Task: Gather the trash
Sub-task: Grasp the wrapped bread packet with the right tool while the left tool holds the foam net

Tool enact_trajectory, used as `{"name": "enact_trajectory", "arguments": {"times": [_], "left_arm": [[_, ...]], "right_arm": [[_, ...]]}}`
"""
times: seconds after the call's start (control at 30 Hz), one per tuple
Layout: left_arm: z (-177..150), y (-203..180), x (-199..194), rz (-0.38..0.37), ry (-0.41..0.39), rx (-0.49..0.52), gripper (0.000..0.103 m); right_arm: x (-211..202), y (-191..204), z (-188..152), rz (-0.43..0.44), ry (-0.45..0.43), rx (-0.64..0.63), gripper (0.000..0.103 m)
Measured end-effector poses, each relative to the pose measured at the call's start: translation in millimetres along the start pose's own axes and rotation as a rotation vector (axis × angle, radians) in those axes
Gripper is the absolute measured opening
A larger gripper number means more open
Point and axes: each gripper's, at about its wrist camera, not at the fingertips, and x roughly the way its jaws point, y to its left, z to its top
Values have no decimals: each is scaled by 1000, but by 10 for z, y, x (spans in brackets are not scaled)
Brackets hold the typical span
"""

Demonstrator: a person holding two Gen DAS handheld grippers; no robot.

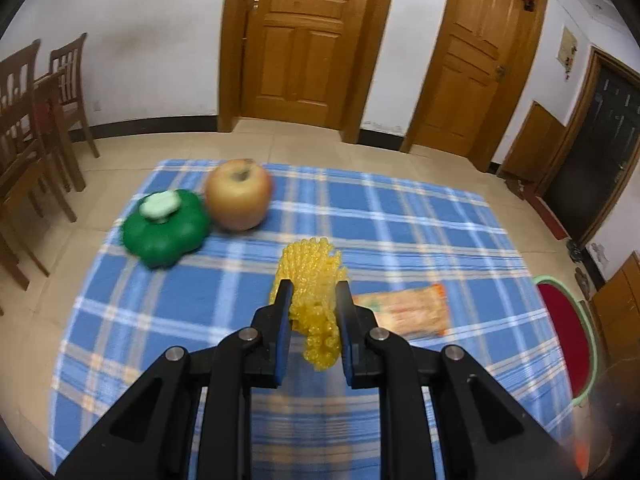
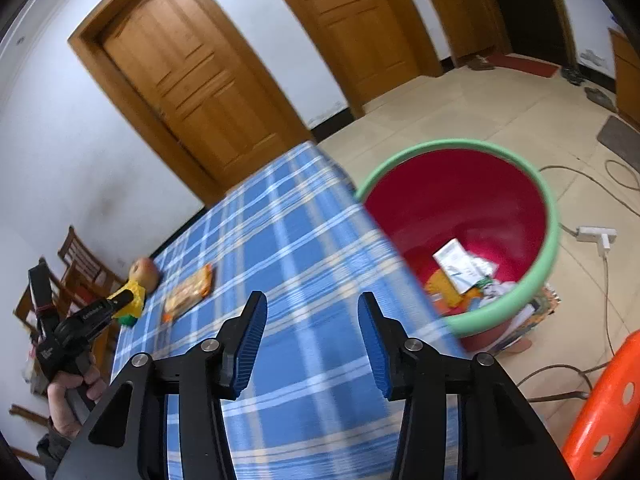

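My left gripper [image 1: 313, 292] is shut on a yellow foam fruit net [image 1: 310, 280] and holds it over the blue plaid tablecloth [image 1: 400, 232]. The net also shows in the right wrist view [image 2: 134, 298], in the left gripper [image 2: 124, 298]. An orange snack wrapper [image 1: 408, 310] lies on the cloth just right of the net; it also shows in the right wrist view [image 2: 188, 294]. My right gripper [image 2: 312, 308] is open and empty above the table's near right part. A red bin with a green rim [image 2: 472, 220] stands on the floor beside the table's right edge, with paper trash inside.
An apple [image 1: 239, 194] and a green pumpkin-shaped lidded container [image 1: 166, 226] sit at the table's far left. Wooden chairs [image 1: 36, 120] stand left of the table. An orange plastic stool [image 2: 604, 404] and a power strip with cables [image 2: 598, 236] are near the bin.
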Motion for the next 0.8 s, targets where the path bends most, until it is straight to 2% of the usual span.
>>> {"name": "enact_trajectory", "arguments": {"times": [0.2, 0.43, 0.8], "left_arm": [[-20, 347, 24, 64, -40, -34, 20], [-48, 551, 47, 79, -77, -59, 20], [-148, 690, 145, 69, -72, -100, 20]], "right_arm": [[224, 410, -65, 3, 46, -66, 55], [515, 883, -61, 17, 65, -139, 75], [1113, 1429, -50, 24, 109, -255, 81]]}}
